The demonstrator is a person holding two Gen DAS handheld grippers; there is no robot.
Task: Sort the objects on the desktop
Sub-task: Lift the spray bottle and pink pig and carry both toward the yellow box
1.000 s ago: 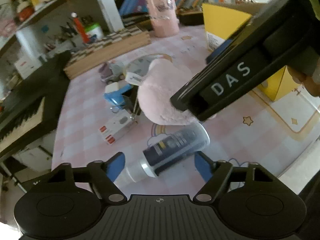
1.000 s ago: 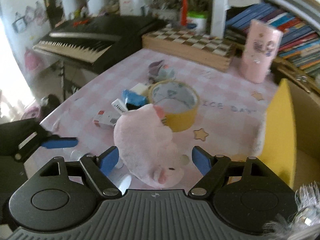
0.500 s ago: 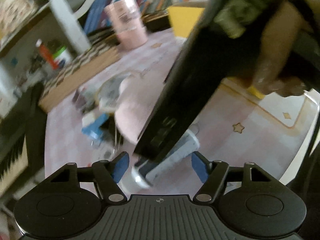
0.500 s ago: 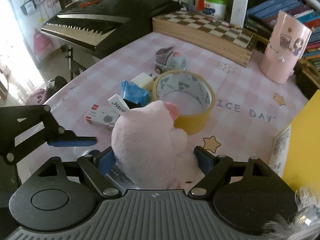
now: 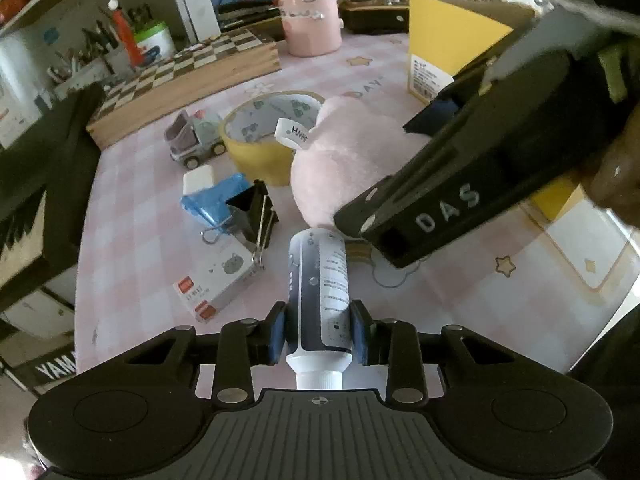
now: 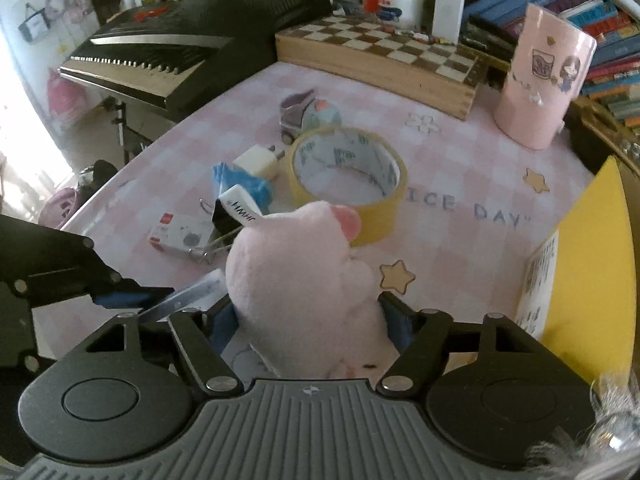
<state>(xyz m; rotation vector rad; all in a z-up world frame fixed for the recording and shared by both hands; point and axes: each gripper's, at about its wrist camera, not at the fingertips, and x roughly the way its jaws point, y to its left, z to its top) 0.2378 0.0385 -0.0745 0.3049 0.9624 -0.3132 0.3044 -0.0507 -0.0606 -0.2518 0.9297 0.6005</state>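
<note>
Both grippers angled down over the pink checked surface (image 5: 132, 216)

Left gripper (image 5: 319, 330) fingers have just closed on the dark tube (image 5: 319, 292); right gripper (image 6: 310, 318), marked "DAS", has been narrowing around the pink plush toy (image 6: 300, 280), tagged "HWH".

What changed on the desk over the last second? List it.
The left gripper moved in over the lying bottle and its fingers have just closed on it. The right gripper came down around the pink plush toy, its fingers closing toward it, contact unclear. The tape roll, toy truck, binder clip and small box stayed put.
</note>
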